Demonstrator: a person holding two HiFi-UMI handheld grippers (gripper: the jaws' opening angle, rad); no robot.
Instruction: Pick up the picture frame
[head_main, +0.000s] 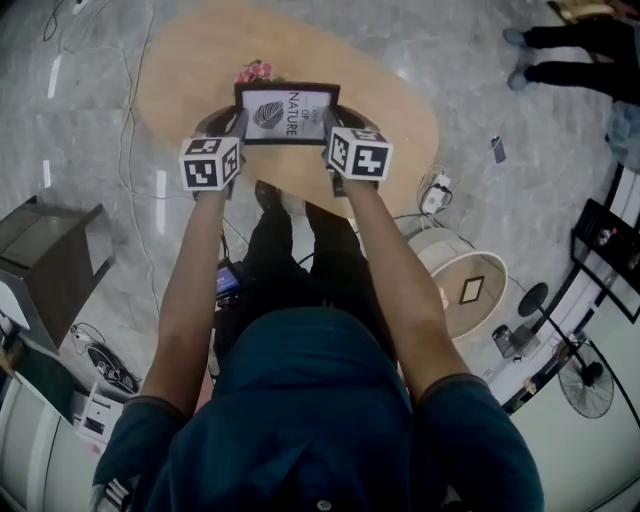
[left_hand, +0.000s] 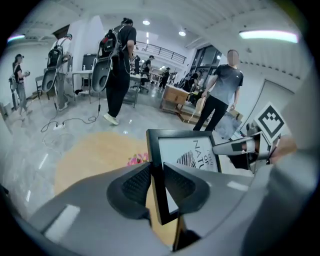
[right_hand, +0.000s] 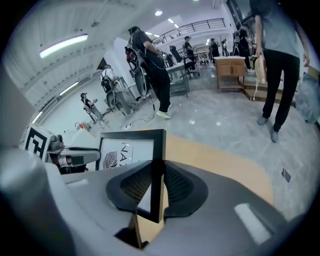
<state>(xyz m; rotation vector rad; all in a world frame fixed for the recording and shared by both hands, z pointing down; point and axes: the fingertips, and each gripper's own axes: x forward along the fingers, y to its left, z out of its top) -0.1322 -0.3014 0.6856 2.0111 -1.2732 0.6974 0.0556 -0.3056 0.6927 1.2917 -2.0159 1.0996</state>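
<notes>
A black picture frame (head_main: 287, 112) with a white print of a leaf and lettering hangs in the air above the oval wooden table (head_main: 390, 100). My left gripper (head_main: 240, 128) is shut on the frame's left edge and my right gripper (head_main: 330, 128) is shut on its right edge. In the left gripper view the black border of the frame (left_hand: 156, 175) stands pinched between the ribbed pads (left_hand: 136, 184). The right gripper view has the frame's (right_hand: 157, 170) right border squeezed between that gripper's pads (right_hand: 176, 182), with the other gripper beyond it.
A small pink flower (head_main: 254, 72) lies on the table behind the frame. A round stool with a small frame on it (head_main: 465, 290), cables and a power strip (head_main: 436, 192) are on the floor at the right. Several people (left_hand: 120, 70) stand farther off in the room.
</notes>
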